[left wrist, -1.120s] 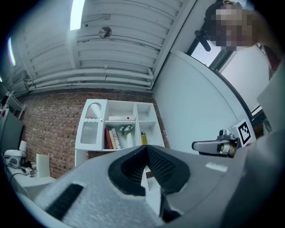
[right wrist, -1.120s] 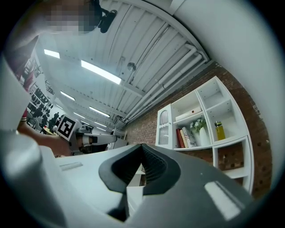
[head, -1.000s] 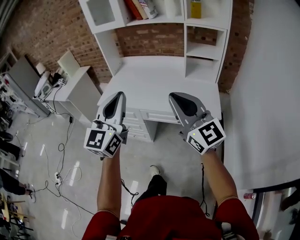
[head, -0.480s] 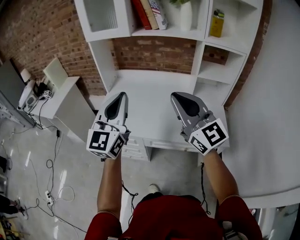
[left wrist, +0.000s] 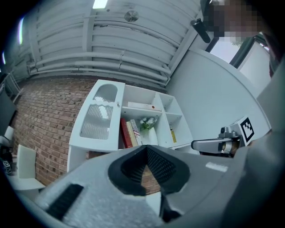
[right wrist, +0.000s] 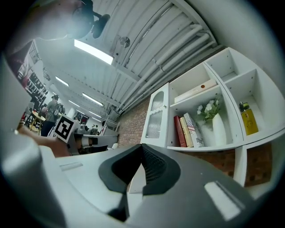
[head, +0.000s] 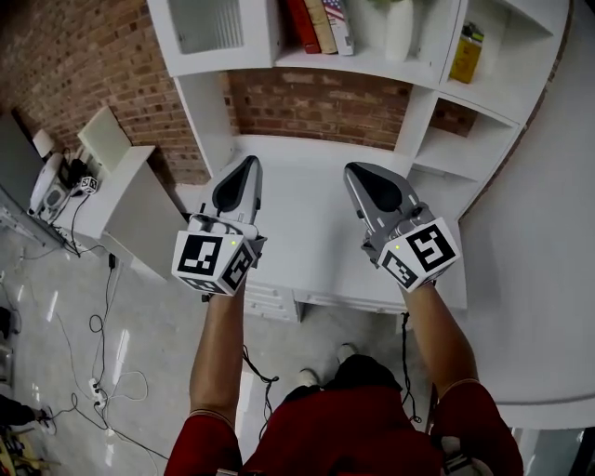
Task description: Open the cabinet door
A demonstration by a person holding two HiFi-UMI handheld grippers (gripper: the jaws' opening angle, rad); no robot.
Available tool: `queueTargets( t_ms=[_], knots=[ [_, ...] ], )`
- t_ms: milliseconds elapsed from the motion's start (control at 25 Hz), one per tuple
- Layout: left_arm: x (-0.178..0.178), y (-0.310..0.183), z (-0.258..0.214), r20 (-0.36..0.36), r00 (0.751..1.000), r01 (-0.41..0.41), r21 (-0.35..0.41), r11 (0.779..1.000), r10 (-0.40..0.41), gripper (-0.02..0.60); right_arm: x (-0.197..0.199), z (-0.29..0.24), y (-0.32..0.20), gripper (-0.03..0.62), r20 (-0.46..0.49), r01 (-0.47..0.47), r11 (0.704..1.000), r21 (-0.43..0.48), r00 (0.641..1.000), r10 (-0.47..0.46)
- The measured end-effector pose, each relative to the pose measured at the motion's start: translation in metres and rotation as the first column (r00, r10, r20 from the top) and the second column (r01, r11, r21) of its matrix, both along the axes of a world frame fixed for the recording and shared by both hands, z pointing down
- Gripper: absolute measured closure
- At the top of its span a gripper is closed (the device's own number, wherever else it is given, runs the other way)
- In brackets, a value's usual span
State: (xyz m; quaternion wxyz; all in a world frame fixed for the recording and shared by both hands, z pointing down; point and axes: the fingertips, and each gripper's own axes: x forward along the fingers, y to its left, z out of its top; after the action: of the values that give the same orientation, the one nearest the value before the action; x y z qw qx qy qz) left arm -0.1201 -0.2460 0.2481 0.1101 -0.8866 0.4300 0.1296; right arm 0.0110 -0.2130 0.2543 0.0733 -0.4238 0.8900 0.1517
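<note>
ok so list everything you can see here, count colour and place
desk: one, white, centre
shelf unit: one, white, on desk
cabinet door: one, white with frosted pane, shelf unit's top left, closed
books: three upright, red, tan, flag-patterned, right of door
vase: one, white, right of books
bottle: one, yellow, right compartment
brick wall: red-brown, behind desk
side table: one, white, left of desk
cables: several, dark and white, floor at left
left gripper: one, grey, over desk, shut, empty
right gripper: one, grey, over desk, shut, empty
arms: two, bare, red sleeves
</note>
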Motion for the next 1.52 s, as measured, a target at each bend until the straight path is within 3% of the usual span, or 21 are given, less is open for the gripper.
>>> queueTargets(
  t_ms=[360,640,800,1160,1520],
  knots=[
    [0.020,-0.066,-0.020,0.030,0.998,0.062,0.007,0.998,-0.063,0.584,0.014,-0.011,-0.066,0.582,0.018,0.046,0.999,0.025,0.999,-0.047],
    [0.042,-0.135,-0.042,0.047,0.984,0.171,0.023,0.985,-0.172,0.583,0.035,-0.023,-0.119,0.582,0.012,0.100,0.994,0.051,0.995,-0.101],
    [0.051,-0.174,-0.056,0.032,0.971,0.235,0.020,0.972,-0.235,0.551,0.045,-0.031,-0.143,0.582,-0.004,0.136,0.988,0.068,0.991,-0.136],
    [0.054,-0.250,-0.070,0.035,0.912,0.408,-0.001,0.913,-0.408,0.436,0.054,-0.036,-0.177,0.582,-0.019,0.228,0.971,0.078,0.974,-0.227],
    [0.040,-0.297,-0.077,0.067,0.852,0.520,0.017,0.854,-0.520,0.351,0.045,-0.028,-0.196,0.582,-0.007,0.231,0.971,0.067,0.973,-0.231]
  ],
)
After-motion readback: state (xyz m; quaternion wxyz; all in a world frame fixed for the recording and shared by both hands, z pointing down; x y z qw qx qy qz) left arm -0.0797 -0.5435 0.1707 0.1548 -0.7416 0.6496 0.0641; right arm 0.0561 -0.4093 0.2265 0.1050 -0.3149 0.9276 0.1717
